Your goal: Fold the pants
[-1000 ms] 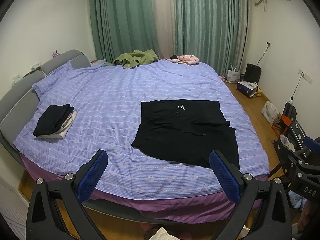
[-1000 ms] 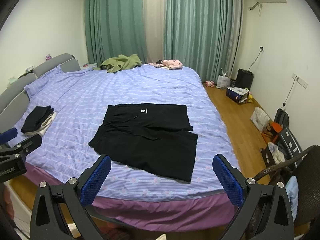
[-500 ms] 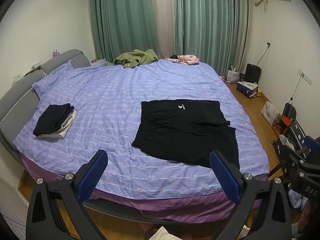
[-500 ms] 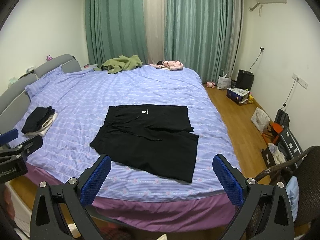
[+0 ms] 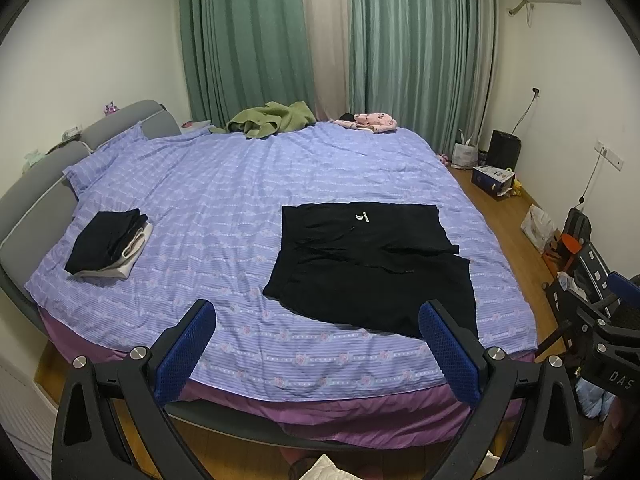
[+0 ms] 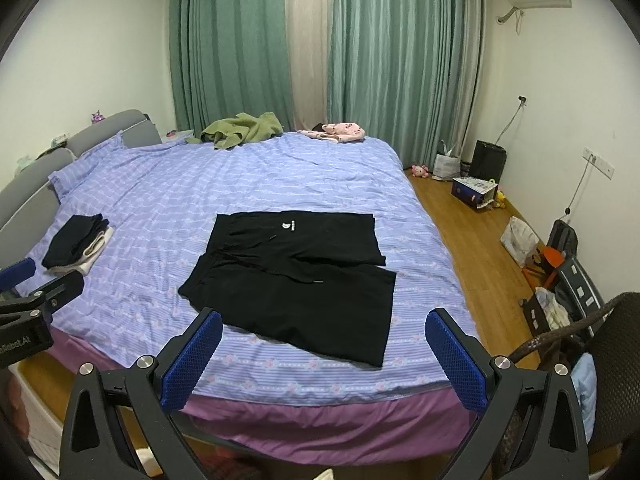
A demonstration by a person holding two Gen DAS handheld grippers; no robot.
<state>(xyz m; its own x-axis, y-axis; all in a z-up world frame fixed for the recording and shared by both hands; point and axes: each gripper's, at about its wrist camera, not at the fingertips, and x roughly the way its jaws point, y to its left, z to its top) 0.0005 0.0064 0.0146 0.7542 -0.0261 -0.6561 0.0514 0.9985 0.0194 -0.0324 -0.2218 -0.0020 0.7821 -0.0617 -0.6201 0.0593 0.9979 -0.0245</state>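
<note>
A: Black pants (image 5: 372, 268) spread flat on the lilac striped bed (image 5: 240, 200) in the left wrist view, near the foot edge, waistband toward the headboard, one leg overlapping the other.
B: Left hand-held gripper (image 5: 318, 344)?
A: Wide open, blue pads (image 5: 185, 354) well apart, holding nothing, hovering short of the mattress edge.
B: Elsewhere on the bed?
A: Folded dark stack (image 5: 108, 244) by the headboard; green garment (image 5: 272, 118) and pink garment (image 5: 368, 121) at the far side.
B: Right wrist view?
A: Same pants (image 6: 296, 276), lying flat, white logo up. Right hand-held gripper (image 6: 324, 350) also spread wide, gripping nothing, clear of the cloth.
</note>
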